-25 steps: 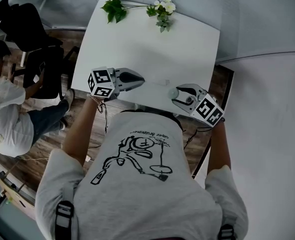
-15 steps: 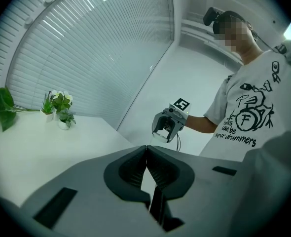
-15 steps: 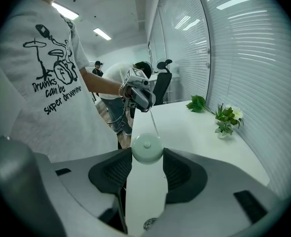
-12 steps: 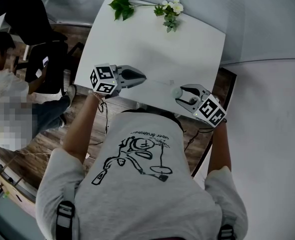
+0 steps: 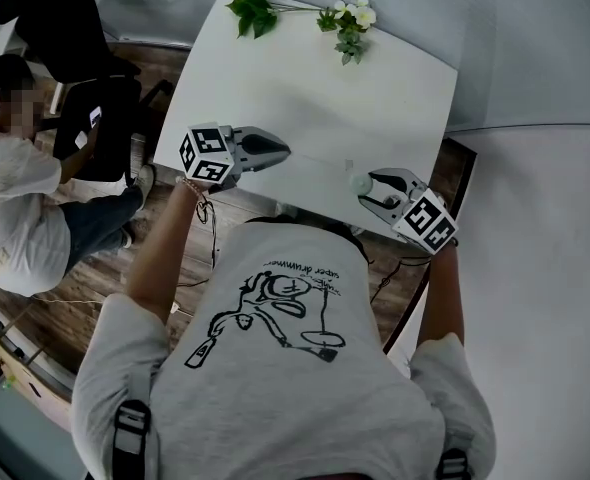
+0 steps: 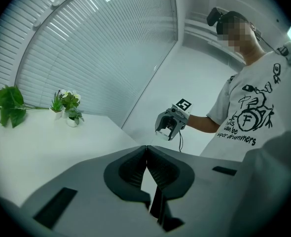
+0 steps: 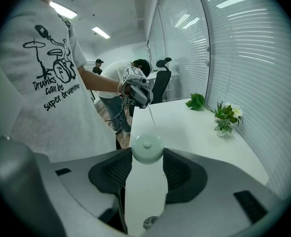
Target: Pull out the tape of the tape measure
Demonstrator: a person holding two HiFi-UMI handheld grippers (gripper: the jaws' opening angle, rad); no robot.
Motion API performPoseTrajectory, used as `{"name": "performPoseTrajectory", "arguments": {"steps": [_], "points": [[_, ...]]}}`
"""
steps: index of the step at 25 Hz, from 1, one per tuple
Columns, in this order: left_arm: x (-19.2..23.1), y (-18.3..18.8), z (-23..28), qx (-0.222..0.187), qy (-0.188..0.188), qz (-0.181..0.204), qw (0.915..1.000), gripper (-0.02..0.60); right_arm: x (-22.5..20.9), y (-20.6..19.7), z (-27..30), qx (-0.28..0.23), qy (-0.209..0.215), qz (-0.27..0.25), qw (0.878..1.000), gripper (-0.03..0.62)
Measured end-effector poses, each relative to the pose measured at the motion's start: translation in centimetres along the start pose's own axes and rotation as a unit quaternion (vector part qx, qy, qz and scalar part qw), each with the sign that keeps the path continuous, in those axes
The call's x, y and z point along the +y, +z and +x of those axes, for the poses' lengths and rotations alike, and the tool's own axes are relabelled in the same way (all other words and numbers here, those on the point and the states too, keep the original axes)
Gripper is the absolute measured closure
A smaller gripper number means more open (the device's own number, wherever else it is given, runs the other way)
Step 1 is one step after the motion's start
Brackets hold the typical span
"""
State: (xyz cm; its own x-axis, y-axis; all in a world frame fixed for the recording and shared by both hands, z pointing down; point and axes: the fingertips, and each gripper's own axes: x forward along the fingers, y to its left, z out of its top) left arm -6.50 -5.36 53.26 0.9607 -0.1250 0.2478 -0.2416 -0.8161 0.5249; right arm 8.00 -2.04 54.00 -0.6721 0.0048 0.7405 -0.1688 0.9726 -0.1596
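A round pale-green tape measure (image 7: 146, 148) sits between the pads of my right gripper (image 7: 146, 154), which is shut on its case just above the near edge of the white table (image 5: 325, 88). From the case a thin white tape (image 7: 151, 116) runs taut to my left gripper (image 7: 137, 94). The left gripper (image 6: 146, 148) is shut, its tips meeting on the tape's end. In the head view the left gripper (image 5: 278, 151) is left of the right gripper (image 5: 368, 185), with the tape measure (image 5: 360, 182) at the right one's tips.
A small potted flower plant (image 5: 353, 23) and a green leafy sprig (image 5: 253, 8) stand at the table's far edge. A person (image 5: 15, 198) sits to the left beside a black office chair (image 5: 65, 38). Window blinds (image 7: 254, 48) run along the table's far side.
The left gripper has drawn slightly away from the right one, so a little more tape spans the gap. The right gripper has kept still with the case.
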Motion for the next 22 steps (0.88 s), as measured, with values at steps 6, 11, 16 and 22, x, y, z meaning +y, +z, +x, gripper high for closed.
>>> {"name": "performPoseTrajectory", "arguments": {"steps": [6, 11, 16, 22], "points": [[0.4, -0.2, -0.4, 0.0, 0.007, -0.008, 0.9999, 0.561, 0.0, -0.4, -0.2, 0.006, -0.004, 0.002, 1.0, 0.385], [0.7, -0.4, -0.6, 0.002, 0.009, -0.012, 0.9999, 0.561, -0.1, -0.9, -0.4, 0.008, -0.01, 0.008, 1.0, 0.385], [1.2, -0.6, -0.7, 0.006, 0.014, -0.016, 0.9998, 0.561, -0.4, -1.5, -0.5, 0.012, -0.013, 0.012, 1.0, 0.385], [1.6, -1.1, -0.8, 0.011, 0.02, -0.022, 0.9995, 0.561, -0.5, -2.2, -0.6, 0.015, -0.016, 0.019, 1.0, 0.385]]}}
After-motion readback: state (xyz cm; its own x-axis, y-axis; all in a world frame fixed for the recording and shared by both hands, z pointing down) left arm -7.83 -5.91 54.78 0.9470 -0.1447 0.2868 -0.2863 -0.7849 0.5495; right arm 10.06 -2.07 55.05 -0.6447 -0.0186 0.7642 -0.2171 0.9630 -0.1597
